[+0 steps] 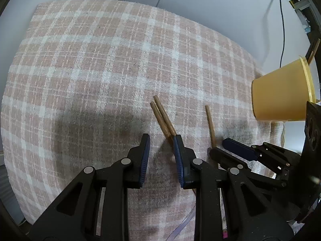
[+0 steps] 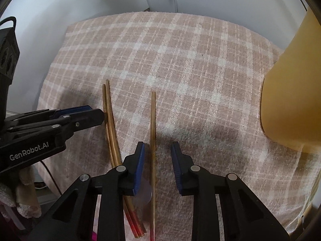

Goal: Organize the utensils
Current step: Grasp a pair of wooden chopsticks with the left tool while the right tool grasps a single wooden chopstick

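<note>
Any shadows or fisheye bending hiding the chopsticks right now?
Left wrist view: gripper shadow darkens the cloth under the jaws; the chopstick pair stays sharp. Right wrist view: the pair looks bowed by the lens; the single chopstick crosses shadow but stays visible.

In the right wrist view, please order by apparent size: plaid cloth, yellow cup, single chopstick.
1. plaid cloth
2. yellow cup, though partly cropped and near the camera, so unsure
3. single chopstick

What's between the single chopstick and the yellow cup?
Nothing: only bare checked cloth lies between the single chopstick and the yellow cup, clearest in the right wrist view.
</note>
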Tool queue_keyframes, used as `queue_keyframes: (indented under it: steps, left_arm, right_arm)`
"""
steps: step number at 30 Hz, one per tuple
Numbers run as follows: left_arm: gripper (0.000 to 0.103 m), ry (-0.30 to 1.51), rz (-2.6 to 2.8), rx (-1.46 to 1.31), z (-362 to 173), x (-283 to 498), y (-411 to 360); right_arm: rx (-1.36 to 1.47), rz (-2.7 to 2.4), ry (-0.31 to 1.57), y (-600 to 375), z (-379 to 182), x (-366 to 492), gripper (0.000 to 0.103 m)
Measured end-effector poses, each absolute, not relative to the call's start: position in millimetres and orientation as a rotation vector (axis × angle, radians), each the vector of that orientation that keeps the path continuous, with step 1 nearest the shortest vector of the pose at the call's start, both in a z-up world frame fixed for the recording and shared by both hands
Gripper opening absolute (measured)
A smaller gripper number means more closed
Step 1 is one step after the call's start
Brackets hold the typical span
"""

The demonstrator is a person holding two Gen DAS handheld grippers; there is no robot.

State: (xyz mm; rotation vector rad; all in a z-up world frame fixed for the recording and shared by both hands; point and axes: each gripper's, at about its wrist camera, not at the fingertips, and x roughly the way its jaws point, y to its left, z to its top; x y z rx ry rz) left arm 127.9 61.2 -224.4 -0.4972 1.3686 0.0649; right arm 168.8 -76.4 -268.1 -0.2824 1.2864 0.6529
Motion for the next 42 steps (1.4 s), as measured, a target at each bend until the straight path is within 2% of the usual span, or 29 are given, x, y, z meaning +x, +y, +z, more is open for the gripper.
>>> queue_keyframes:
  steps: [12,21,29,35,42]
  left_arm:
    - [0.023,1.387,0.07,-0.534,-228,134,96]
    - [0.023,1.408,0.051,-0.573,-231,144,115]
    - [0.023,1.419,0.071,-0.482,-228,155,102]
    - [0.023,1.413,0.071,-0.434,-226,160,93]
    - [0.021,1.394,0.082,-0.352,-229,165,57]
  right_arm:
    - [-0.313,0.647,1.307,-65,-270,173,0.023]
    - [-0.293,0.648,1.349,-70,-270,186,0.017]
    - [-0.326,0.625,1.347,-67,-271,185,0.016]
    - [-0.33,0.579,1.358,-55,-273,178,0.007]
    - [-0.328,0.577,1.368,-69,-274,192,0.006]
